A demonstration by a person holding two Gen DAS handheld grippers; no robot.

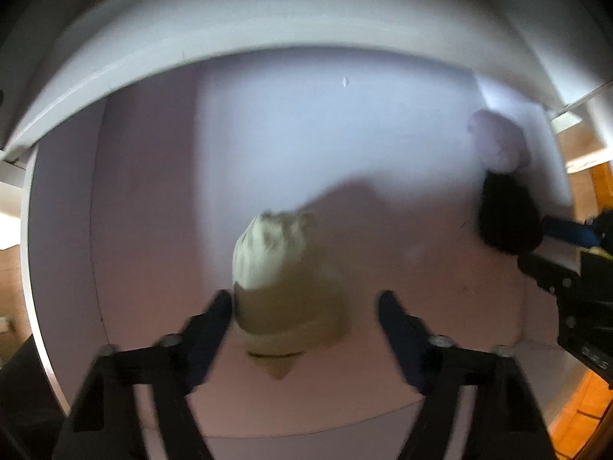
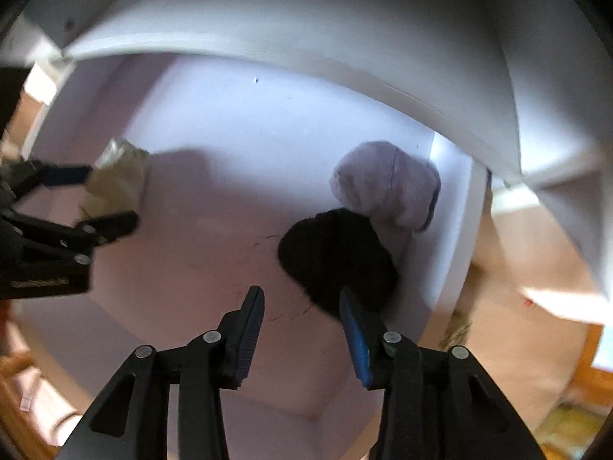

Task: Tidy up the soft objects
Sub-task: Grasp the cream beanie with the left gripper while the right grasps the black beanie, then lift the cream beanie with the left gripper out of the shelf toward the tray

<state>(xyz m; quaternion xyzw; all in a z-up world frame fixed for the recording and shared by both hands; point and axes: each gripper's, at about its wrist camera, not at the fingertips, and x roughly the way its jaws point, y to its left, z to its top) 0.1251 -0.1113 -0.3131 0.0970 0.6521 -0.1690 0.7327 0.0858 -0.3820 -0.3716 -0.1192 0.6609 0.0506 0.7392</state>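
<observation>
A pale green rolled cloth bundle [image 1: 283, 280] lies on the floor of a white shelf compartment [image 1: 145, 230], between the spread fingers of my open left gripper [image 1: 304, 306]. It also shows in the right wrist view [image 2: 118, 180]. A black soft bundle [image 2: 337, 257] lies at the compartment's right side, with a pale lilac bundle [image 2: 387, 188] behind it against the wall. My right gripper [image 2: 302, 310] is open and empty, its right finger beside the black bundle. The black bundle [image 1: 505, 218] and lilac bundle [image 1: 498, 142] also appear at the right of the left wrist view.
The compartment has a white back wall [image 2: 237, 122], side walls and a white top panel [image 1: 268, 11] overhead. Wooden flooring [image 1: 586, 395] shows outside at the lower right. The left gripper [image 2: 103, 199] shows at the left of the right wrist view.
</observation>
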